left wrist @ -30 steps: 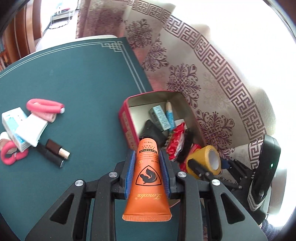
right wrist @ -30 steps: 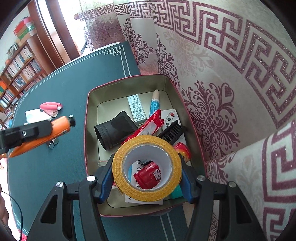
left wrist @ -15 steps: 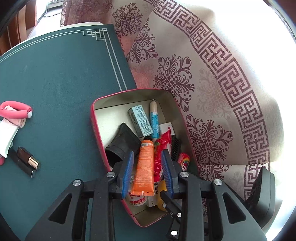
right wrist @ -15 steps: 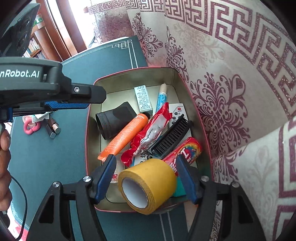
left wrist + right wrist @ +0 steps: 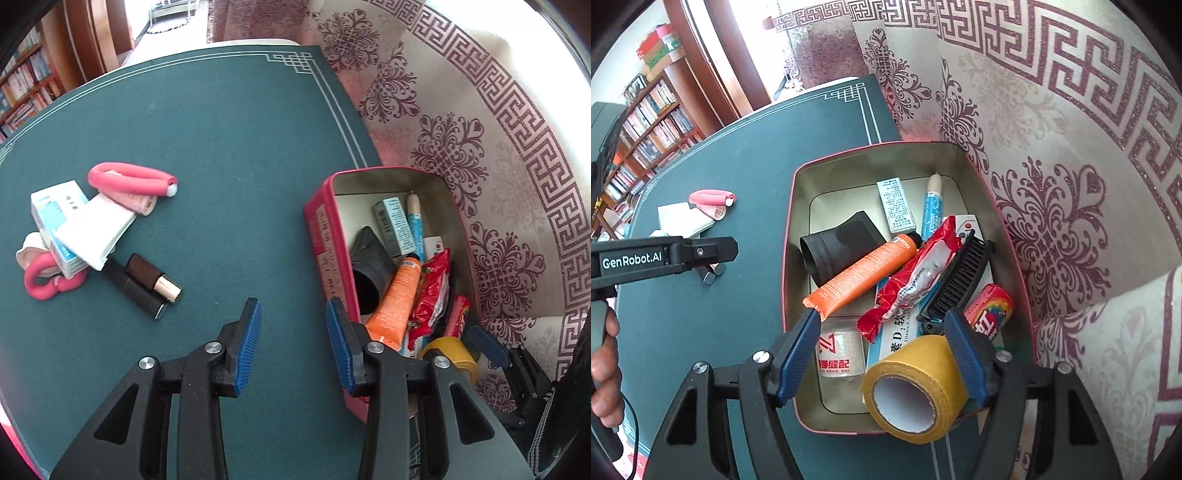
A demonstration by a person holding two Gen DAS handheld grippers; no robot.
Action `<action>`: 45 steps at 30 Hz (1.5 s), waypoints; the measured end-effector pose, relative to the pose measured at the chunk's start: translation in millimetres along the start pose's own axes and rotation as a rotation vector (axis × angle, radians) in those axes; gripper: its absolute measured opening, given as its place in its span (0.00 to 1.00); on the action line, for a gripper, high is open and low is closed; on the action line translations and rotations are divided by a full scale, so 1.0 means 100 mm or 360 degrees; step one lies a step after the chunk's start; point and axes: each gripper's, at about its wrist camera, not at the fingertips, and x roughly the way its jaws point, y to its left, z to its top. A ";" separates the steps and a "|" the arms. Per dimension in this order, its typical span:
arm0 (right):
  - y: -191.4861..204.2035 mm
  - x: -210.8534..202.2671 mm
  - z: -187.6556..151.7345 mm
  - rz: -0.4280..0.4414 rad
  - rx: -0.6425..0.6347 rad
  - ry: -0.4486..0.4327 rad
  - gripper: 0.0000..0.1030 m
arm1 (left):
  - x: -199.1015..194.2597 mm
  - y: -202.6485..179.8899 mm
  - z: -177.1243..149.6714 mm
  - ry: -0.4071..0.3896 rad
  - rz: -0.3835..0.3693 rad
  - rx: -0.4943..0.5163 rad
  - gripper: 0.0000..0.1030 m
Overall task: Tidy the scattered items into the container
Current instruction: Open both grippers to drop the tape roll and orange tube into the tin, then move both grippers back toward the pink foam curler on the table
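- Left claw (image 5: 293,347): jaws spread apart, nothing between them, poised over bare green desk (image 5: 221,147) just beside the 9 o'clock wall of the container
- Right claw (image 5: 882,354): jaws wide apart at the 6 o'clock rim of the container; yellow tape roll (image 5: 916,387) tilted on that rim, touching the right pad or nearly so, not clamped
- Container (image 5: 786,258), a red tin with pale lining, set at the 3 o'clock edge of the desk beside patterned cloth (image 5: 1052,184)
- Already inside: orange tube (image 5: 864,275) lying diagonally across a black funnel-shaped piece (image 5: 838,247); red wrapper (image 5: 919,273); black comb (image 5: 960,284); small white box (image 5: 895,206); blue-and-white tube (image 5: 932,208); red candy pack (image 5: 990,312); bandage roll (image 5: 838,354); flat medicine box partly buried
- Left on the desk, in a cluster toward 9 o'clock of the left wrist view, well apart from the container: pink foam curler (image 5: 131,180); white-and-blue cartons (image 5: 70,225), overlapping; lipstick with black cap (image 5: 144,286); second pink looped piece (image 5: 46,282) partly under the cartons; pale object behind, too hidden to name
- Progress, judged: well past halfway, most items stowed; tape roll not fully settled below the rim; desk cluster untouched
- Likely next need: nudge of the tape roll inward, then reach of the free left claw toward the lipstick, nearest of the cluster
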 end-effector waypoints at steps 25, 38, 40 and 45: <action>1.33 0.20 -0.01 0.0175 -0.0166 0.0069 0.72 | -0.39 2.25 -0.34 -0.0052 0.0235 -0.0476 0.39; 1.79 0.39 -0.05 0.0130 -0.0230 0.0152 0.72 | -0.01 2.67 -0.12 0.0008 0.0229 -0.0356 0.39; 1.83 0.41 -0.04 0.0120 -0.0236 0.0157 0.72 | 0.05 2.68 -0.09 0.0013 0.0219 -0.0330 0.39; 1.90 0.46 -0.02 0.0097 -0.0251 0.0168 0.72 | 0.11 2.68 -0.05 -0.0053 0.0185 -0.0284 0.39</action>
